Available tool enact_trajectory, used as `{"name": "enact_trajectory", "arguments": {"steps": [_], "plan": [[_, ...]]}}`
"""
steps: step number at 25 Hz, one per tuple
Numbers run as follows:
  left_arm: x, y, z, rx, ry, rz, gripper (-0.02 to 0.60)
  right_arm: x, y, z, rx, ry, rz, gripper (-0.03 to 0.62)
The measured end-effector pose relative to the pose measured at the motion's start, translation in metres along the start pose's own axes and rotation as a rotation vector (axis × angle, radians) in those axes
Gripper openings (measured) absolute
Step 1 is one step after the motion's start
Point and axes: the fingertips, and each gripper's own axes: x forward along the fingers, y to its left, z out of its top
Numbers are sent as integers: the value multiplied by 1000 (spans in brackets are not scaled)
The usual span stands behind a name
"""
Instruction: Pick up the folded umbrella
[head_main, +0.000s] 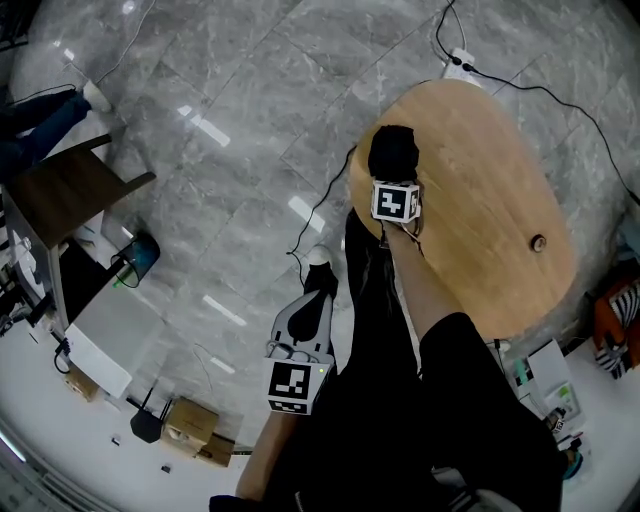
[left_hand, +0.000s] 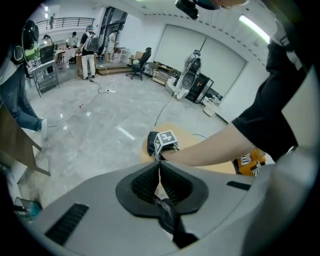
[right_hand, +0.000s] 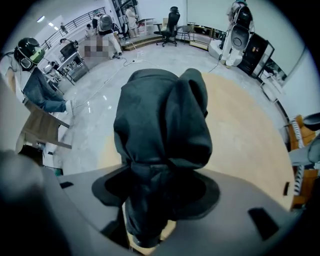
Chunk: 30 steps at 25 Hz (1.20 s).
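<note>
**Tool state.** Your right gripper (right_hand: 159, 192) points down, jaws spread wide. The folded umbrella (right_hand: 162, 125) stands between them, running along the jaws. Dark gaps show on both sides of its narrow part, so the pads are not clamped on it. Your left gripper (left_hand: 159, 169) has its jaws together, pads meeting, with nothing clamped between them.

**Location of the umbrella.** In the head view the black umbrella (head_main: 393, 152) sits over the oval wooden table (head_main: 490, 200), just inside the table's left edge and toward its far end. Whether it rests on the tabletop cannot be told.

**Clearances.**
- To the right of the umbrella, the tabletop is bare wood up to a small round fitting (head_main: 538, 242) near the right edge.
- To the left of that edge lies open grey tile floor (head_main: 230, 120).
- A black cable (head_main: 318, 208) runs across the floor close to the table's left edge.
- Your left gripper hangs over the floor, well apart from the table.
- A wooden chair (head_main: 75, 190) stands far off to the left.
- Cardboard boxes (head_main: 188, 428) sit near the lower left.
</note>
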Motion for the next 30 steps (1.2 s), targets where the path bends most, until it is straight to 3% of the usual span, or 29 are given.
{"name": "enact_trajectory", "arguments": {"steps": [5, 18, 30], "plan": [[3, -7, 3, 3, -1, -8, 18, -4, -2, -2, -32, -12, 68, 238], [2, -23, 17, 81, -27, -58, 18, -32, -8, -17, -59, -91, 141, 236], [-9, -29, 32, 163, -66, -154, 18, -90, -25, -20, 16, -173, 104, 235]]}}
